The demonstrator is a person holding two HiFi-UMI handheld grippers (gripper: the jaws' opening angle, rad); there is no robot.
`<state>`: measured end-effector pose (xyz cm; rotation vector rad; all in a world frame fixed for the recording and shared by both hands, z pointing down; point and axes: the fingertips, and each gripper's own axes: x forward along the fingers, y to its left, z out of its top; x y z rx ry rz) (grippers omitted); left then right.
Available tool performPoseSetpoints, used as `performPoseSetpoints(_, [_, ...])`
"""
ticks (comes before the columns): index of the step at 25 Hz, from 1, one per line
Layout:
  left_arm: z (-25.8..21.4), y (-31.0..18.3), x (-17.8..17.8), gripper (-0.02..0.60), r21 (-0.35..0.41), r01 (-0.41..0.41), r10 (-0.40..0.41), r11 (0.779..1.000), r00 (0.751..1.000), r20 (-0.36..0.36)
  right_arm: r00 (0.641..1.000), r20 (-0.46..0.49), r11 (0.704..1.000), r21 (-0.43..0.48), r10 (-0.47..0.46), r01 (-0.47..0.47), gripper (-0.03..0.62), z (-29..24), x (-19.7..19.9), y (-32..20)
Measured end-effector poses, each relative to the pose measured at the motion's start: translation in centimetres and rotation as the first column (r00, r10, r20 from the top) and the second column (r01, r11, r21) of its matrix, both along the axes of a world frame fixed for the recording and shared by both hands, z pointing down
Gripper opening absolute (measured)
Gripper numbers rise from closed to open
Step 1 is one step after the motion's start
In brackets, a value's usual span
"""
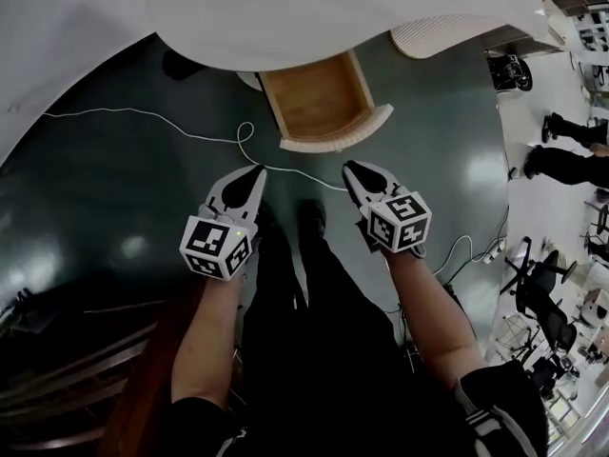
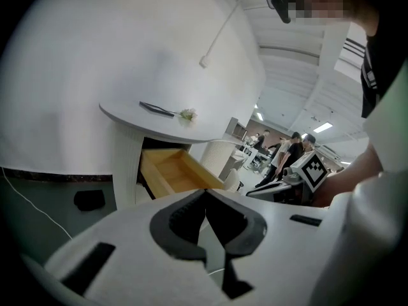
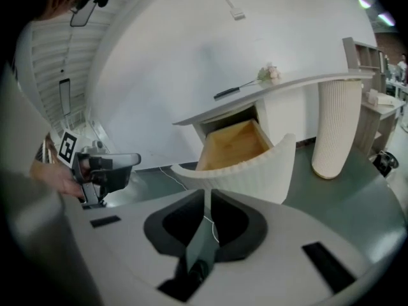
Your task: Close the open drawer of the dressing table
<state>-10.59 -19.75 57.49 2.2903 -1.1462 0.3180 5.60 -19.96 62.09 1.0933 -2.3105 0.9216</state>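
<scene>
**Drawer.** The drawer (image 1: pixel 319 95) is standing pulled out from under the white counter (image 1: pixel 285 12), in the upper centre of the head view. Its wooden interior is showing bare. Its curved, ribbed white front (image 1: pixel 339 137) is facing the person.

**Left hand-held gripper** (image 1: pixel 257 171). It is hovering over the dark floor (image 1: pixel 114 188), below and left of the drawer front and apart from it. In the left gripper view its jaws are resting together at the tips, with nothing between them.

**Right hand-held gripper** (image 1: pixel 350 168). It is hovering just below the drawer front, near it but not touching. In the right gripper view its jaws are pressing together, leaving only a thin slit, and are gripping nothing.

**Surroundings.**
- A white cable (image 1: pixel 143 114) is trailing across the floor and looping below the drawer.
- A small flower on a dark stem (image 2: pixel 186 114) is lying on the counter above the drawer.
- A ribbed white leg (image 3: pixel 335 126) is standing at the right of the right gripper view.
</scene>
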Motion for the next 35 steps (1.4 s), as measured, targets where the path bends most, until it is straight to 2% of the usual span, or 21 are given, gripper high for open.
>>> performPoseSetpoints(4, [2.4, -0.4, 0.7, 0.009, -0.025, -0.031, 0.032, 0.999, 0.999, 0.022, 0.998, 0.000, 0.998, -0.022, 0.064, -0.064, 0.043, 3.2, 0.4, -1.5])
performPoseSetpoints(6, [3.2, -0.5, 1.3, 0.009, -0.034, -0.042, 0.043, 0.999, 0.999, 0.024, 0.997, -0.035, 0.997, -0.020, 0.067, -0.068, 0.047, 5.2, 0.8, -1.9])
performPoseSetpoints(9, [4.3, -0.7, 2.1, 0.009, -0.047, -0.050, 0.051, 0.998, 0.999, 0.019, 0.993, -0.083, 0.996, -0.041, 0.079, -0.083, 0.081, 8.5, 1.9, -2.4])
performPoseSetpoints(12, [5.4, -0.8, 2.6, 0.009, -0.064, -0.061, 0.062, 0.996, 0.998, 0.014, 0.991, -0.080, 0.991, -0.072, 0.103, -0.109, 0.098, 10.6, 2.4, -2.5])
performPoseSetpoints(18, [7.9, -1.1, 3.2, 0.009, -0.104, -0.075, 0.077, 0.992, 0.997, 0.014, 0.994, 0.003, 0.991, -0.073, 0.110, -0.110, 0.077, 11.2, 2.3, -2.9])
performPoseSetpoints(23, [8.7, -1.1, 3.5, 0.009, -0.128, -0.070, 0.070, 0.989, 0.998, -0.004, 0.997, -0.007, 0.995, -0.062, 0.073, -0.074, 0.067, 10.9, 1.8, -3.7])
performPoseSetpoints(35, [8.1, -4.9, 2.7, 0.009, -0.082, -0.056, 0.057, 0.995, 0.998, 0.000, 1.000, -0.005, 1.000, 0.009, 0.029, -0.029, 0.061, 10.5, -0.4, -9.1])
